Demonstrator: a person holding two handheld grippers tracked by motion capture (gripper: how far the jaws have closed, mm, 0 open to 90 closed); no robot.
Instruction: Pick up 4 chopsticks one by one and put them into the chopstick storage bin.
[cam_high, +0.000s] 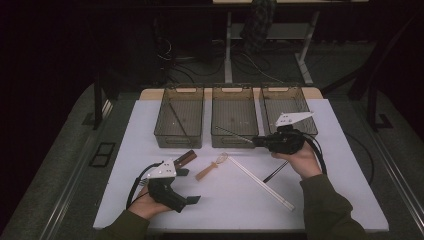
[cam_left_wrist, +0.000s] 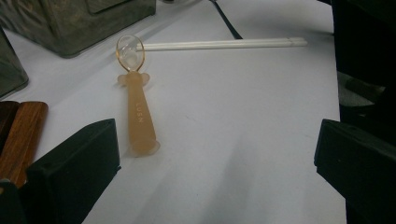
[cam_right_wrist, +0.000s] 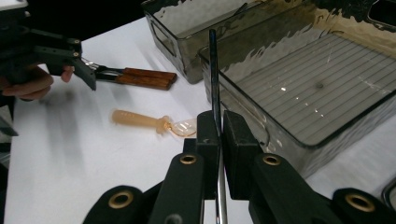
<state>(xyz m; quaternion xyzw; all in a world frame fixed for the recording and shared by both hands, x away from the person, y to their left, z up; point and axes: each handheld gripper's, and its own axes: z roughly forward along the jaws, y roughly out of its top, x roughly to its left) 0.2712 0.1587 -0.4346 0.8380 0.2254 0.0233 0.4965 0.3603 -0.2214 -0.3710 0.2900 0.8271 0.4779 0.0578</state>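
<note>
Lab or test room, set up for recording.

Dark room with grey carpet (cam_high: 60, 145); white table (cam_high: 235, 200) lit in the middle, bare of any household clutter. Far side of table: three smoky plastic bins (cam_high: 233, 122) lined up in a neat row. Beyond them, on the floor, loose tangled cables (cam_high: 200, 60) around white legs of a desk (cam_high: 228, 45). Left of the table, a floor socket plate (cam_high: 101, 154) and a metal rail (cam_high: 70, 195) along the carpet; dark stand legs (cam_high: 372, 100) at right. Sensor-topped handheld grippers (cam_high: 167, 182) with trailing cords, worked by a person in green sleeves (cam_high: 325, 210). No kitchen or shop fittings anywhere, only rig and props.
</note>
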